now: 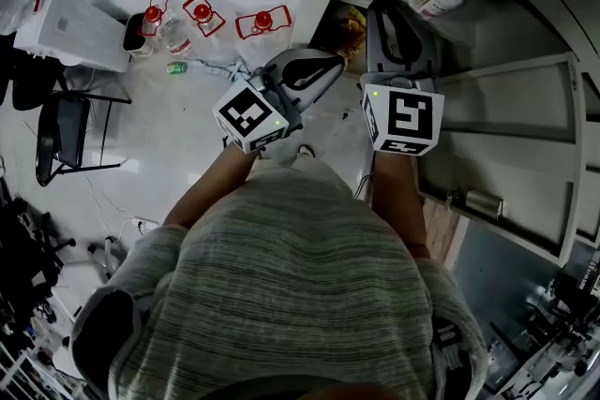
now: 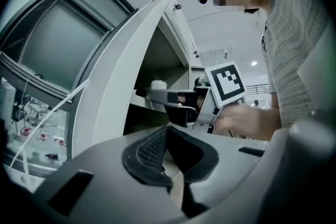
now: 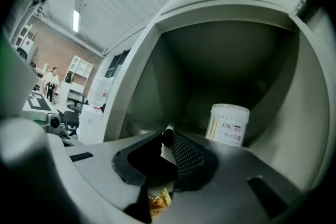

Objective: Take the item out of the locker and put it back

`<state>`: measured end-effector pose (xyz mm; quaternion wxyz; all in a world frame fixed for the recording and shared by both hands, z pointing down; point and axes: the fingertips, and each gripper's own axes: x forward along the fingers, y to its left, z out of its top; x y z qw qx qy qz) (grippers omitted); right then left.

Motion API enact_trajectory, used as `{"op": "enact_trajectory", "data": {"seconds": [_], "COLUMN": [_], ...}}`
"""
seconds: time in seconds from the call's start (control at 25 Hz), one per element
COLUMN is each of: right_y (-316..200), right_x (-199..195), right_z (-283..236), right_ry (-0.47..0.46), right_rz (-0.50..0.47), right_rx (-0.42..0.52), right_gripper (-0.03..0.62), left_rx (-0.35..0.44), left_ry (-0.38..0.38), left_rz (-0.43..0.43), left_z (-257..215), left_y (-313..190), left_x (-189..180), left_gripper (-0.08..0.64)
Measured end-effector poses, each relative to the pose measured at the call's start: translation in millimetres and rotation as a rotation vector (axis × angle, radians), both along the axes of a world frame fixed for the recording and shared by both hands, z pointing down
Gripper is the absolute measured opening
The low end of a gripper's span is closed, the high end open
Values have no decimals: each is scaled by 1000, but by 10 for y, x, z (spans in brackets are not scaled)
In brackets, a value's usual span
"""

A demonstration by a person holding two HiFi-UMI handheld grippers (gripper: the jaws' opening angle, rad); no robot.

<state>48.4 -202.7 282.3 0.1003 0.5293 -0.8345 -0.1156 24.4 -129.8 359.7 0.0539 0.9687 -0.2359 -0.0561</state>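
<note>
right gripper [image 3: 169, 139] — held level, reaching into the locker [image 3: 226, 55], jaws pinched narrow on a black-tipped pen [image 3: 167, 134] | round tub [image 3: 229, 124] on the shelf behind, apart | left gripper [image 2: 168, 132] — level beside the open door [image 2: 115, 86], jaws together, empty

You wear a grey, finely striped knit shirt [image 1: 300, 295] with short sleeves [image 1: 141, 262]. Your left gripper [image 1: 319, 66] and right gripper [image 1: 380, 9] are pale grey shells with black ribbed pads [image 2: 149, 149] and black-and-white marker cubes [image 1: 251, 115].
</note>
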Motion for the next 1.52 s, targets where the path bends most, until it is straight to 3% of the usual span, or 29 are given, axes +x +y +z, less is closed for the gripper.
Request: {"op": "enact_trajectory", "data": {"seconds": [0.28, 0.76, 1.08, 1.52], "right_y": [135, 505, 752, 762], "right_x": [116, 304, 308, 323], "right_z": [-131, -448, -692, -694], "right_ry": [-109, -185, -166, -175], "right_rz": [-15, -35, -32, -37], "right_rx": [61, 176, 270, 267], "right_gripper": [75, 75, 75, 75], "left_rx": [8, 26, 33, 46], "left_ry": [1, 9, 6, 3], "left_rz": [5, 23, 34, 29], "left_z": [-30, -95, -117, -150], "left_y": [11, 52, 95, 122], "left_x": [63, 196, 263, 265], "left_gripper": [7, 6, 6, 6]}}
